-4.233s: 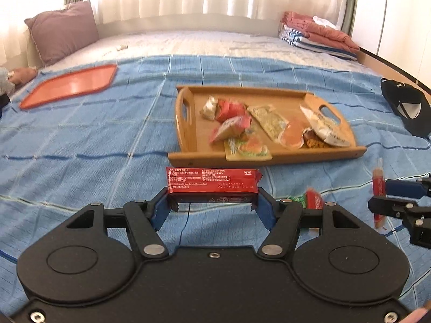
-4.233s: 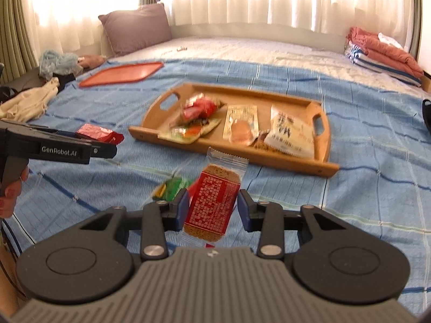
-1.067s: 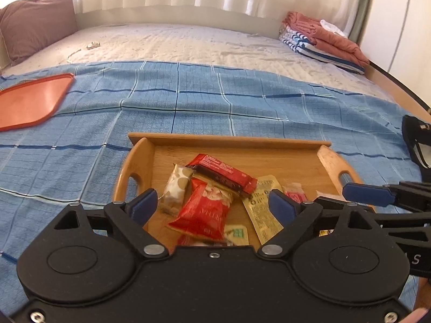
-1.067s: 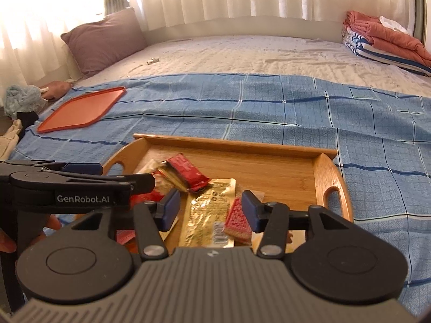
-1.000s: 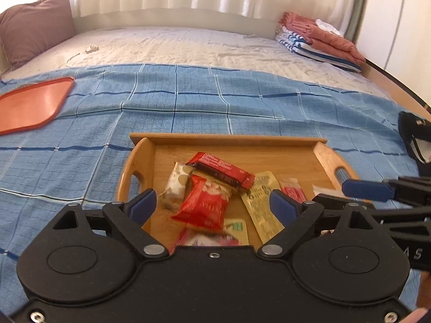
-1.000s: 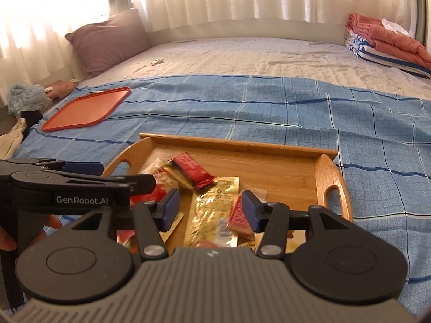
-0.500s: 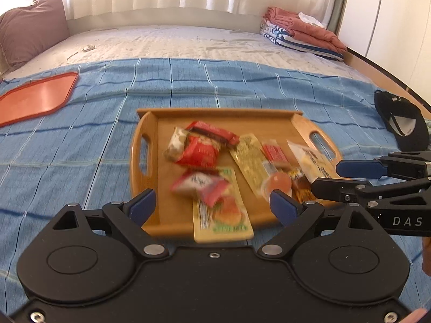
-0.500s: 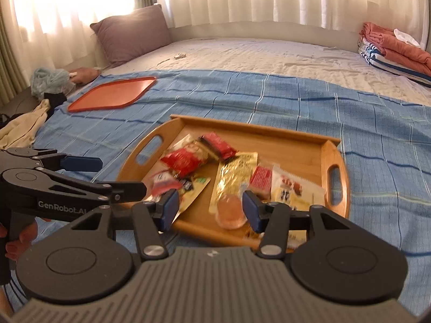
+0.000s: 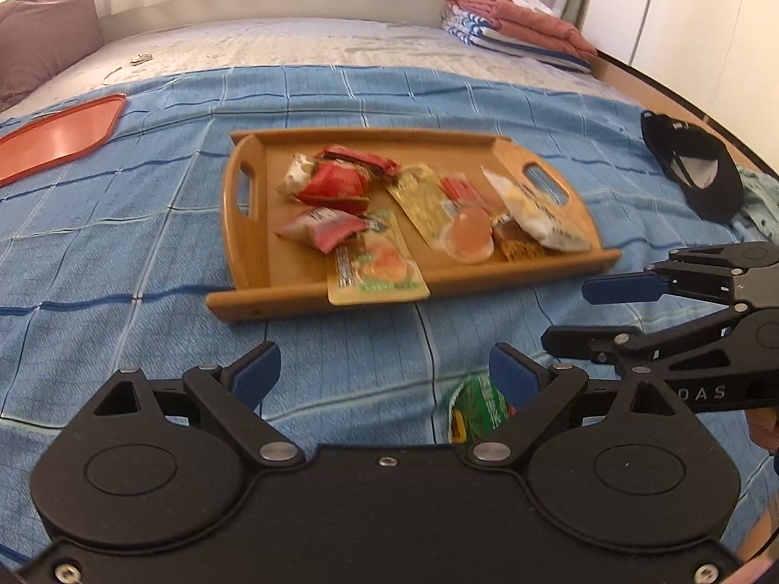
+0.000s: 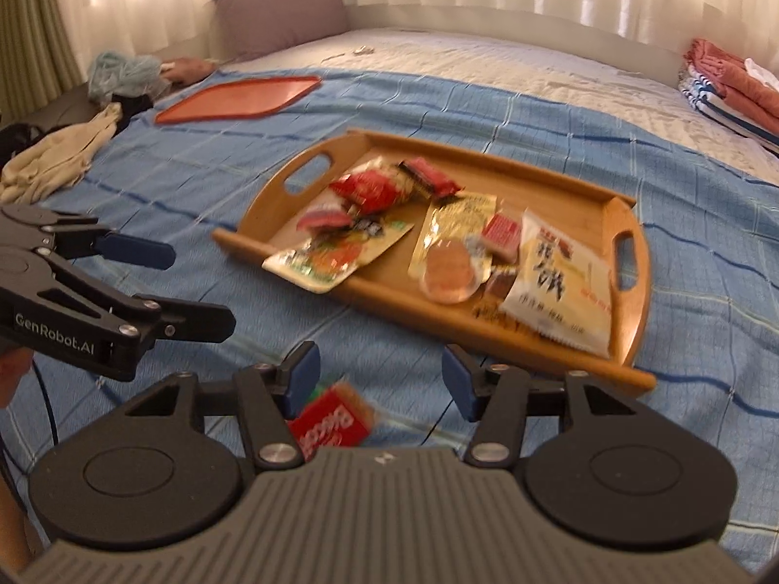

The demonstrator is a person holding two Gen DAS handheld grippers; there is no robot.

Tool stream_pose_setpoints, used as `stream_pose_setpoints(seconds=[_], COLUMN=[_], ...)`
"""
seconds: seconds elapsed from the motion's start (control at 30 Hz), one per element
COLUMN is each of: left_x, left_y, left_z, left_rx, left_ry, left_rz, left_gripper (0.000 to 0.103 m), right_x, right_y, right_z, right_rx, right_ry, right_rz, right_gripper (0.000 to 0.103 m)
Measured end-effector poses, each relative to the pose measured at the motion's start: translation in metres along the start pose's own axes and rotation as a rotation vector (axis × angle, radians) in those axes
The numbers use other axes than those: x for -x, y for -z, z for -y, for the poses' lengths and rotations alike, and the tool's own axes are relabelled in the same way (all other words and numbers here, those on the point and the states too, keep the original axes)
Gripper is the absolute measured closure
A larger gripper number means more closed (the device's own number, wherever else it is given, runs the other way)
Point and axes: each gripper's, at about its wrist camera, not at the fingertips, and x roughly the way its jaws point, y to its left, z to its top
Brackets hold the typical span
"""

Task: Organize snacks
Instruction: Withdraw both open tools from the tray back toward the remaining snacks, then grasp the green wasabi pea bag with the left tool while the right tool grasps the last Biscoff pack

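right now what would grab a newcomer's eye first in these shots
The wooden tray heaped with bright snack packets sits mid-bed on the blue checked blanket. Both the left gripper and right gripper hang before it, jaws open and empty, with a red packet and a green packet loose below.

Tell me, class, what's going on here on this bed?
A person is sorting snacks into a wooden tray on a blue blanket. Both hand-held grippers, left and right, are open and hold nothing, hovering over the blanket short of the tray. The tray already carries a pile of packets. A green packet and a red packet lie on the blanket, not yet in the tray.
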Motion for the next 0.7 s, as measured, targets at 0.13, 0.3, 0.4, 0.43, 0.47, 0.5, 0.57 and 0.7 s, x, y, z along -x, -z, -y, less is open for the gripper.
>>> stream_pose_setpoints(seconds=[0.13,0.3,0.4,0.43,0.47,0.5,0.57,0.7], left_x=[-0.005,-0.012,-0.015,-0.015,-0.016,-0.017,-0.019,-0.022], left_y=[0.005,0.006,0.007,0.007,0.007,0.007,0.008,0.008], left_z=[0.004,0.007,0.008,0.008,0.008,0.008,0.008,0.007], left_rx=[-0.005,-0.009,-0.017,-0.019,-0.020,-0.020,-0.017,-0.012], left_ry=[-0.002,-0.008,-0.011,-0.012,-0.013,-0.014,-0.013,-0.012], left_rz=[-0.009,-0.016,-0.020,-0.021,-0.024,-0.025,-0.027,-0.036], left_gripper=[0.010,0.010,0.010,0.010,0.010,0.010,0.010,0.010], right_x=[-0.003,-0.012,-0.021,-0.024,-0.027,-0.029,-0.034,-0.034], right_y=[0.013,0.023,0.026,0.027,0.028,0.029,0.032,0.038], right_z=[-0.008,-0.023,-0.029,-0.031,-0.032,-0.033,-0.034,-0.032], right_rx=[0.036,0.093,0.100,0.099,0.098,0.097,0.100,0.088], right_ry=[-0.018,-0.049,-0.061,-0.062,-0.063,-0.064,-0.056,-0.075], right_rz=[-0.016,-0.041,-0.060,-0.065,-0.071,-0.078,-0.091,-0.105], right_gripper=[0.033,0.027,0.027,0.027,0.027,0.027,0.029,0.042])
